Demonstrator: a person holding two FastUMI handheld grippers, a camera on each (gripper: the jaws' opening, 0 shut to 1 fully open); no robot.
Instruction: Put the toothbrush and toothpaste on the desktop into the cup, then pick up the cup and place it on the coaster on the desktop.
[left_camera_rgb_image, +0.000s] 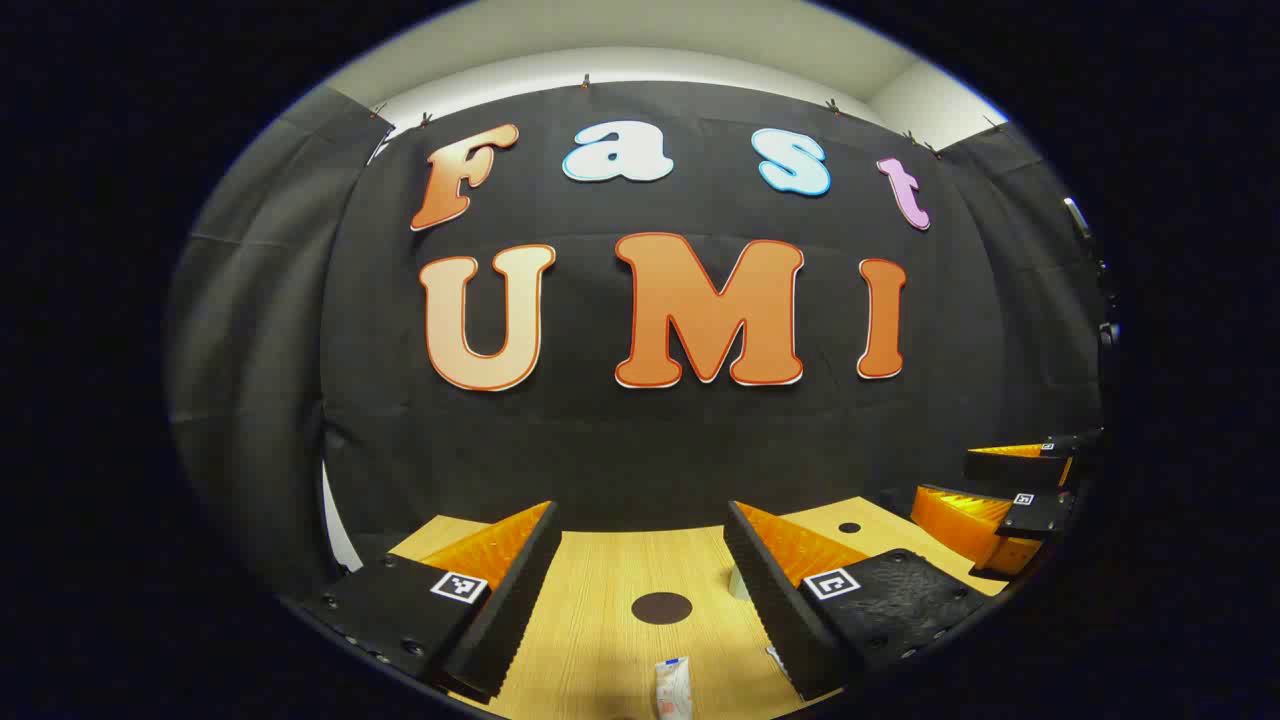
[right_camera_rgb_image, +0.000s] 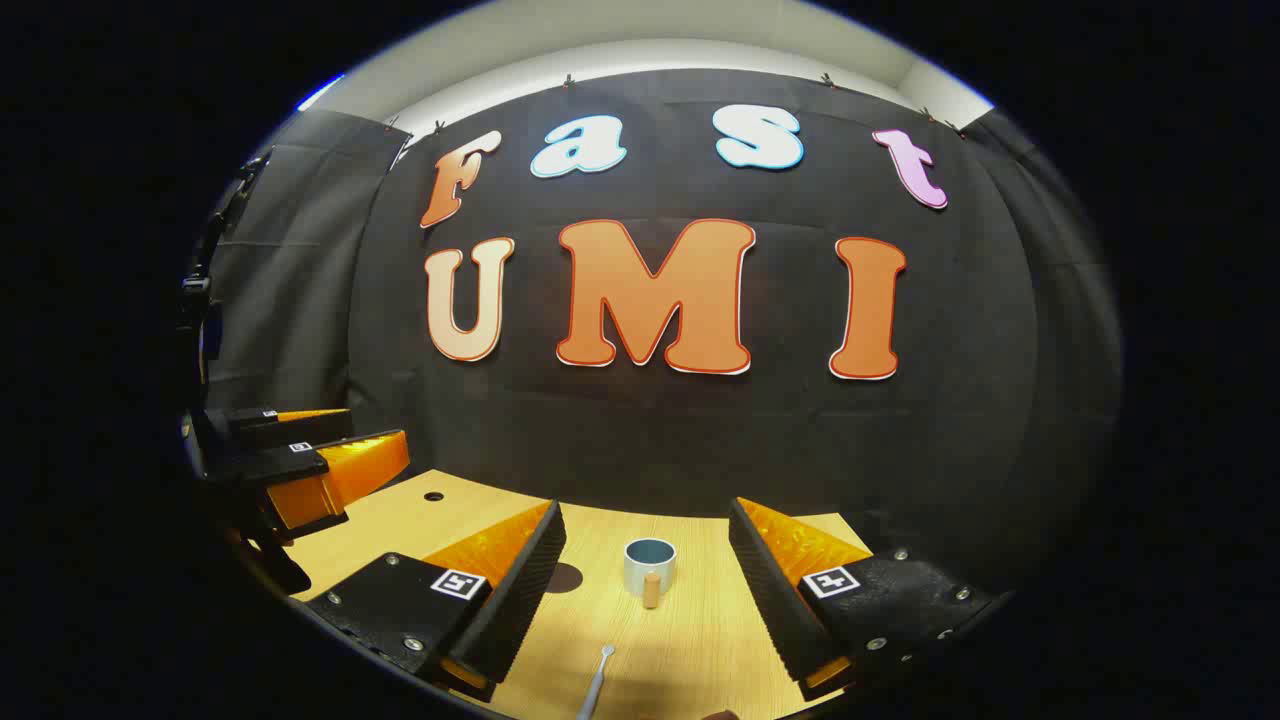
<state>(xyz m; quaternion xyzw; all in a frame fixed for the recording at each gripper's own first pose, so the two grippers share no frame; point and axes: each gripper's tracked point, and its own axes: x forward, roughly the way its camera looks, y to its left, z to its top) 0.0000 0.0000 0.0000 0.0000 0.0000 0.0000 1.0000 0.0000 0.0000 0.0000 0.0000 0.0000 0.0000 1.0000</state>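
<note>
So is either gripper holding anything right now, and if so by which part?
Nothing is held. The left gripper and right gripper both stand open over the table, with nothing between their fingers.

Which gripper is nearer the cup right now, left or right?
Right. The right gripper is open with the cup straight ahead between its fingers. The left gripper faces the coaster and toothpaste, with the cup's edge off beside its right finger.
</note>
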